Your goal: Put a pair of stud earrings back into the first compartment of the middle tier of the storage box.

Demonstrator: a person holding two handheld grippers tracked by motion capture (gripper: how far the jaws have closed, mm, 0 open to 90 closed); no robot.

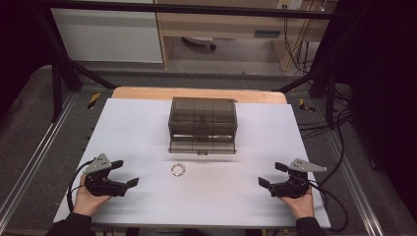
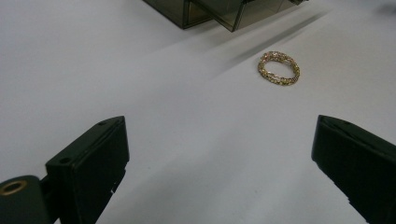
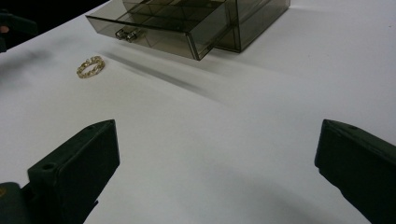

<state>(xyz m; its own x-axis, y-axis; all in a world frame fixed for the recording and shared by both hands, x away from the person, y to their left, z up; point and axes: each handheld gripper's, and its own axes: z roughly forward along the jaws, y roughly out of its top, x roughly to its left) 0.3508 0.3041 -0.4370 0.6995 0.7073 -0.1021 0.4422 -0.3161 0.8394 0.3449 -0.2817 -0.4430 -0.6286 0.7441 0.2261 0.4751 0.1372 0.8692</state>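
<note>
While both claws waited spread and empty near the table's front corners, the bracelet lay untouched.
Left claw (image 1: 128, 173) and right claw (image 1: 268, 174) sat wide apart, holding nothing; the bracelet (image 1: 178, 169) lay flat between them, toward the table's (image 1: 137, 123) front edge, before the drawer box (image 1: 202, 124), its drawer pulled out. Its oval ran roughly left-right. Risk, I'd say: a thin, flat chain could skid from closing pads.

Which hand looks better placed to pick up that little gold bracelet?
Probably the left gripper: its open jaws point at the bracelet from nearer by than the right gripper.
</note>
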